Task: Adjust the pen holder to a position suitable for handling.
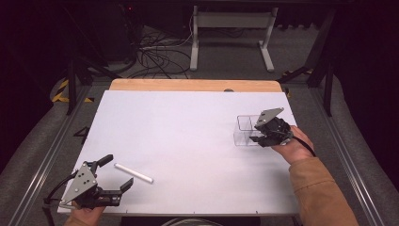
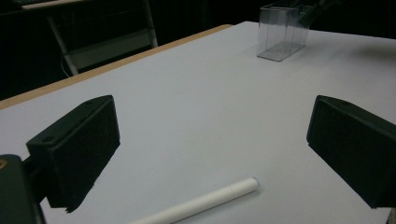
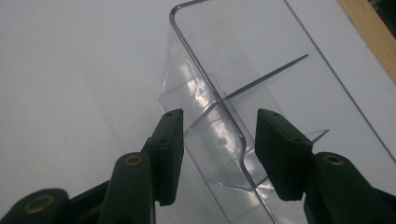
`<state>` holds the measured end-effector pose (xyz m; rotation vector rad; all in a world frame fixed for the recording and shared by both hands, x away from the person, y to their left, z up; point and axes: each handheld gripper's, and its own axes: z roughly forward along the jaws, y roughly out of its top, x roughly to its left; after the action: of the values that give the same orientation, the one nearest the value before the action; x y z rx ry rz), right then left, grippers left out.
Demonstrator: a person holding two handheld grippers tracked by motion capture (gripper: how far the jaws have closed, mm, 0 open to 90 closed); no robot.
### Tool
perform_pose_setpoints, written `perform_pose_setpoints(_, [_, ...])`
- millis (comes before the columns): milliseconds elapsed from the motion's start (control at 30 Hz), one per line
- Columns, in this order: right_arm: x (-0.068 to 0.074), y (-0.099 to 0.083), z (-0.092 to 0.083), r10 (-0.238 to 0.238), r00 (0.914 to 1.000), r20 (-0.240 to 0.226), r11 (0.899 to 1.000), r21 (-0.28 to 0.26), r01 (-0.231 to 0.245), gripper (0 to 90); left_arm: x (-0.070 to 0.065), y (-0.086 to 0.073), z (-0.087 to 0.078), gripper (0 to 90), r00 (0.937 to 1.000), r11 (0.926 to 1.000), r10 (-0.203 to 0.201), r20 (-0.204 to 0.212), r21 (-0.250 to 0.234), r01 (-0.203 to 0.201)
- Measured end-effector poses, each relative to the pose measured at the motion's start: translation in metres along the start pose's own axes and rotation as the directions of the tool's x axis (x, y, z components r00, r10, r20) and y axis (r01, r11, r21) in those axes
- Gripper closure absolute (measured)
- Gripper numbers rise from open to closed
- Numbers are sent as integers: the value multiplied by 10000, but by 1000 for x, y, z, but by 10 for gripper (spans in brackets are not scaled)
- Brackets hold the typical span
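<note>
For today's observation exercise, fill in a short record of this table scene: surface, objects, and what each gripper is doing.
surface: white table top with a wooden far edge
object 1: clear divided box, upright, at the right of the table
object 2: white stick, lying flat near the front left
right gripper: jaws straddle one wall of the box; pads not yet pressing on it
left gripper: jaws wide open, nothing held, the stick just ahead of it

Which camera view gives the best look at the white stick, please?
The high view: the white stick lies whole on the table, before the left gripper. The left gripper view shows one end between open jaws.
</note>
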<state>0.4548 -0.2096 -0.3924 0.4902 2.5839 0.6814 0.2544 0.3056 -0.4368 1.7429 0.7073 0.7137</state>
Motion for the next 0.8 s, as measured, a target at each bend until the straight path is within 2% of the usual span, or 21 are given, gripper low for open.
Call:
perform_pose_setpoints(100, [1,1,5,40,10000,-17,9998,191,-40,512,0,0,0,35,10000,10000,41,-30,15,-41])
perform_pose_setpoints(267, [3,2,12,-181,9998,-10,9985,511,181,508,0,0,0,34,10000,10000,46,-29,7,-46])
perform_pose_setpoints(433, [3,2,17,-170,9998,-92,9977,649,176,507,0,0,0,34,10000,10000,54,-51,13,-54])
perform_pose_setpoints(600, [5,3,22,-236,9997,-68,9954,929,241,584,1,0,0,35,10000,10000,-4,-85,22,4])
perform_pose_setpoints(667, [6,4,22,-121,9999,29,9965,824,118,598,1,0,0,35,9999,10000,-39,-97,10,39])
perform_pose_setpoints(700, [5,4,21,-288,9996,-36,9955,905,290,611,1,0,0,35,9999,10000,-39,-97,10,39])
perform_pose_setpoints(800, [5,3,20,-275,9996,-115,9957,880,284,627,1,0,0,35,9999,10000,-13,-115,12,13])
